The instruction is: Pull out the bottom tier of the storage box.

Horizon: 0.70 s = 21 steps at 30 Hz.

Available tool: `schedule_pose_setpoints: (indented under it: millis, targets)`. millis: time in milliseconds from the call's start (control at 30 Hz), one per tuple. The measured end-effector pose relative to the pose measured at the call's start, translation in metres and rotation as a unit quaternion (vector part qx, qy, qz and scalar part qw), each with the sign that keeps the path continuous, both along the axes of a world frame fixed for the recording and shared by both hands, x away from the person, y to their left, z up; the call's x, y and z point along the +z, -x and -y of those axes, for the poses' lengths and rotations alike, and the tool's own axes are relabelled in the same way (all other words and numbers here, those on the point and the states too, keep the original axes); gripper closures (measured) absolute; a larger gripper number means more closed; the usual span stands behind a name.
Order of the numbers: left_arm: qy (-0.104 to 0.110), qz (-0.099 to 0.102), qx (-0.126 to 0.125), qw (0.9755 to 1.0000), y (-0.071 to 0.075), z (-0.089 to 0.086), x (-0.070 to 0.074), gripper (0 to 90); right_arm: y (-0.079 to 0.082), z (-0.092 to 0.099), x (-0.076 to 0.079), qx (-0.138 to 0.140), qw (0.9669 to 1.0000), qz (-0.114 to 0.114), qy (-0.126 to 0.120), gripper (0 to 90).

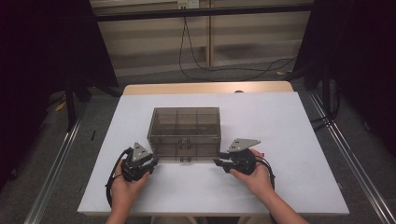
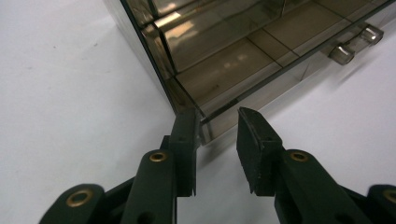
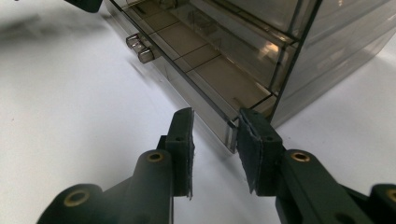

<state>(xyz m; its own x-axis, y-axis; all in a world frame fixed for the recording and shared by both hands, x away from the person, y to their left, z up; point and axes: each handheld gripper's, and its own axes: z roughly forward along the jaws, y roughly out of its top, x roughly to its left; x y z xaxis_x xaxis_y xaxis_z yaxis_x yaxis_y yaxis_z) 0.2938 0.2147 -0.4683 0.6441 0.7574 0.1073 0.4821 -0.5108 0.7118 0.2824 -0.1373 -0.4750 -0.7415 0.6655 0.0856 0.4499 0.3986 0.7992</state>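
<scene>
Both grippers at the front corners of a smoky clear plastic drawer box (image 1: 185, 130) on the white table (image 1: 289, 140).

The left gripper (image 2: 215, 140) straddled the bottom drawer's (image 2: 243, 70) left front corner, one pad touching, jaws narrowed. The right gripper (image 3: 215, 142) likewise bracketed the right front corner. Neither visibly clamped. The box stood mid-table.

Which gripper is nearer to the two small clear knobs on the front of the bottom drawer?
Right gripper, by a small margin. It is at the drawer's right front corner; the left gripper is at its left front corner; the knobs lie between.
</scene>
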Motion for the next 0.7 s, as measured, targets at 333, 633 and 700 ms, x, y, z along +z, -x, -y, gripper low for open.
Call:
schedule_pose_setpoints:
  millis: [333, 633, 700]
  targets:
    - [-0.005, -0.005, -0.004, 1.0000, -0.0021, -0.0008, -0.0004, 69.0, 0.0001, 0.0002, 0.0015, 0.003, 1.0000, 0.004, 0.006, 72.2]
    - [0.002, -0.015, 0.001, 0.9999, -0.0007, -0.0013, 0.0008, 70.2, 0.0014, 0.0008, 0.0024, 0.008, 0.9999, 0.007, 0.009, 77.2]
    - [-0.001, -0.015, -0.002, 0.9999, -0.0003, -0.0021, 0.0014, 70.7, 0.0019, 0.0009, 0.0026, 0.008, 0.9999, 0.006, 0.009, 77.6]
